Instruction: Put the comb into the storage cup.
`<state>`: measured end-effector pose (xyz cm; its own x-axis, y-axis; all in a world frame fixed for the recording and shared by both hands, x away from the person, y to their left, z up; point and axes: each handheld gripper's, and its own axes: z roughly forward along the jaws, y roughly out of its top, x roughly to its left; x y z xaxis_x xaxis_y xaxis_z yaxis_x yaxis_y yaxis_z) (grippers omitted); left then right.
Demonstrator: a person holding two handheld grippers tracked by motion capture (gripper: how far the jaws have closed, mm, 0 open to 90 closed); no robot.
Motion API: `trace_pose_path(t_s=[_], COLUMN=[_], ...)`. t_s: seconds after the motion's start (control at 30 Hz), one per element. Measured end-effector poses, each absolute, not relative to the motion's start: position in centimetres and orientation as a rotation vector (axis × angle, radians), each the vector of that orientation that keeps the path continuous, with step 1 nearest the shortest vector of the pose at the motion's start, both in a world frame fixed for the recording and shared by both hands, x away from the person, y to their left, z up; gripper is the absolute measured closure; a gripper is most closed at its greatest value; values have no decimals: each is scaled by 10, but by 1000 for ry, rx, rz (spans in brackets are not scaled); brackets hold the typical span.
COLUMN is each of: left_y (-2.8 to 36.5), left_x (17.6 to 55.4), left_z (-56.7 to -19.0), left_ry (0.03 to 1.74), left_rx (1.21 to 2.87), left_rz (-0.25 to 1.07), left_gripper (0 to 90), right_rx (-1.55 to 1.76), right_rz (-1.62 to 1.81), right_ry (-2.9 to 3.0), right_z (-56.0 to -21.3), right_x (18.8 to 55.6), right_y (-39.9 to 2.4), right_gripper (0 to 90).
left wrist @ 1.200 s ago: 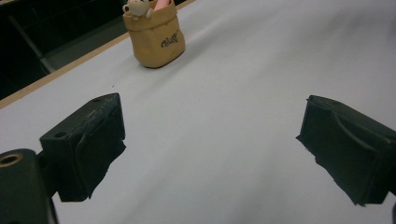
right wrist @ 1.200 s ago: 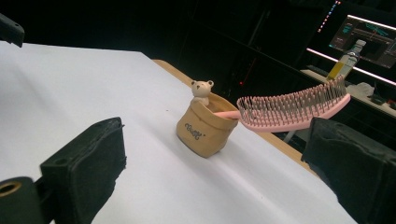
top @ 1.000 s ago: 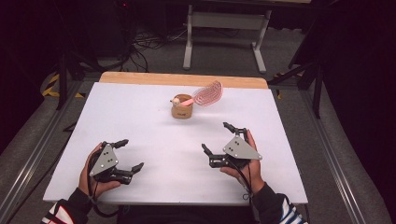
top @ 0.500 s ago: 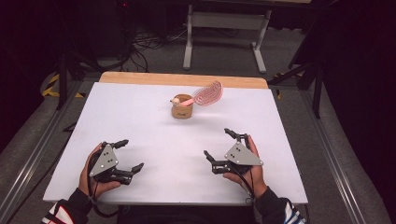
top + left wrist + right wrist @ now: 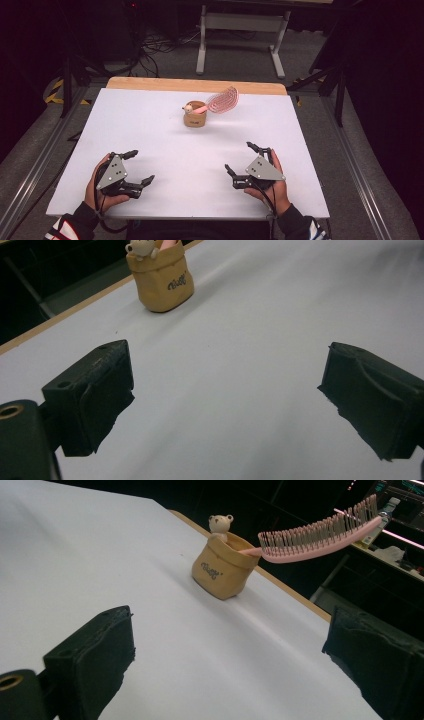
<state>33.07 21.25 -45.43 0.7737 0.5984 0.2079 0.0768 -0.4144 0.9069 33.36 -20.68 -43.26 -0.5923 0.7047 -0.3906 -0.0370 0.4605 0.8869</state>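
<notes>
Your right gripper (image 5: 244, 162) has drawn back toward you; both grippers sit wide open, empty.
Pink brush (image 5: 221, 101) leans, seemingly loosely, in the tan pot (image 5: 195, 118) mid-table; a careless nudge could tip both.

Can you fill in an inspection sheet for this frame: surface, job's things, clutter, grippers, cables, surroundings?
Surface: white table top with a wooden strip along the far edge; no marks seen.
Job's things: tan pouch-shaped holder stands upright near the far middle, a small bear figure at its rim; pink hairbrush sits handle-down in it, head leaning out to the right.
Clutter: nothing seen.
Grippers: left gripper and right gripper are both hand-held near the front edge, jaws open, holding nothing, well apart from the holder.
Cables: a cable trails from each gripper along the wrist; loose cables lie on the floor behind the table.
Surroundings: grey floor, a white frame stand behind, dark background.
</notes>
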Motion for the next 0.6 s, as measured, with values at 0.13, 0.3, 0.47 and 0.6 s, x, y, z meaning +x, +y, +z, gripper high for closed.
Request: trace_pose_path(t_s=[0.13,0.3,0.47,0.6], left_y=[213,213,213,212], left_x=[331,330,330,330], left_z=[-454,-454,-454,-454], left_ry=[510,509,508,509], left_rx=[1935,1937,1937,1936], left_rz=[634,634,632,631], left_gripper=[77,77,76,76], right_rx=[564,585,606,631], right_rz=[1170,1162,1151,1163], right_ry=[1920,1913,1913,1907], right_z=[-435,-438,-440,-441], right_x=[333,333,331,329], right_y=[-212,-220,-229,-237], right_gripper=[59,59,52,48])
